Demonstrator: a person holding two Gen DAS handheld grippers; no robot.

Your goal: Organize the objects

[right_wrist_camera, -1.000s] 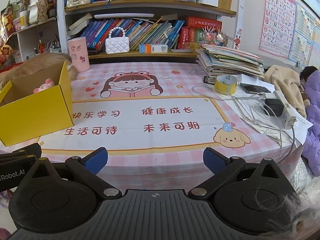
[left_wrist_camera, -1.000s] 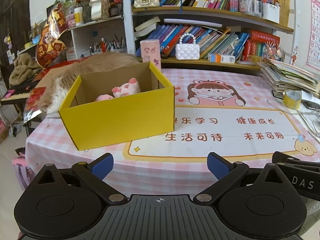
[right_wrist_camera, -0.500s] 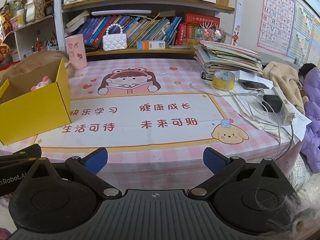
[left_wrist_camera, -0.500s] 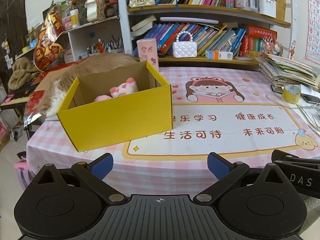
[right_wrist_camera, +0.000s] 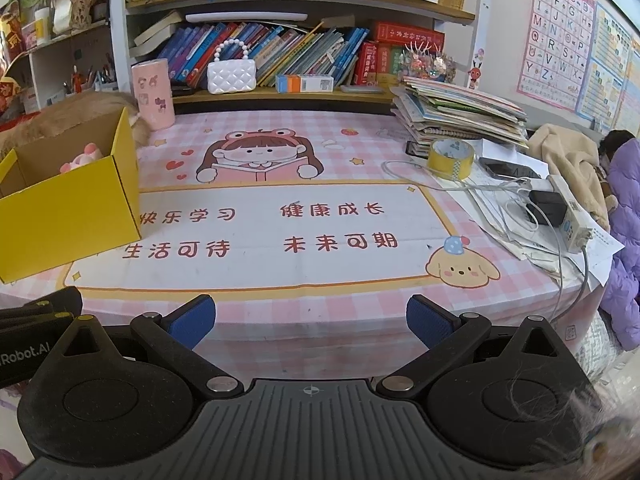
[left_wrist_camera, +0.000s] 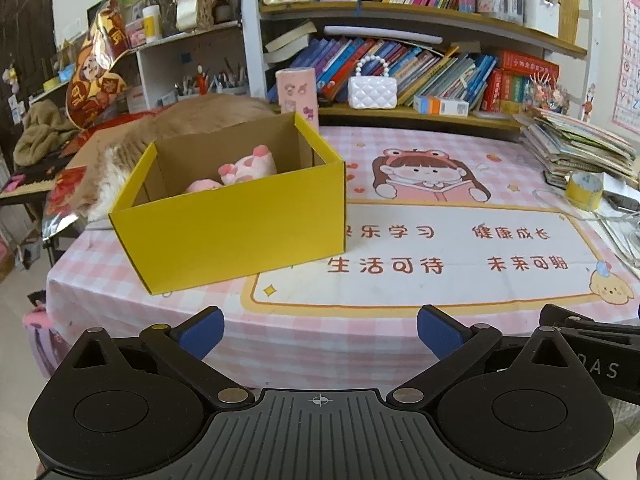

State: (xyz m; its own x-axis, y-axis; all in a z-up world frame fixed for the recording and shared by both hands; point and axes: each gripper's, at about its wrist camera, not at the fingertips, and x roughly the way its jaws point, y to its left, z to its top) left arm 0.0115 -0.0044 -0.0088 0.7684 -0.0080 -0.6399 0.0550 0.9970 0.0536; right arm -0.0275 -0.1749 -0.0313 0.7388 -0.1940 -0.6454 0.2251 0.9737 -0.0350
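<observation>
Yellow cardboard box (left_wrist_camera: 236,224) lies long axis left-right, opening up; left claw (left_wrist_camera: 319,330) and right claw (right_wrist_camera: 310,320) released.

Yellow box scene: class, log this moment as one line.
left gripper: open, empty | right gripper: open, empty | pink plush: inside yellow box

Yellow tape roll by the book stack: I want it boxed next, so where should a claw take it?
The yellow tape roll seems to lie flat, hole upward. Probably best for the right claw, now open, to come from above, one finger in the hole and one outside, pinching the near wall, away from the white cable.
</observation>
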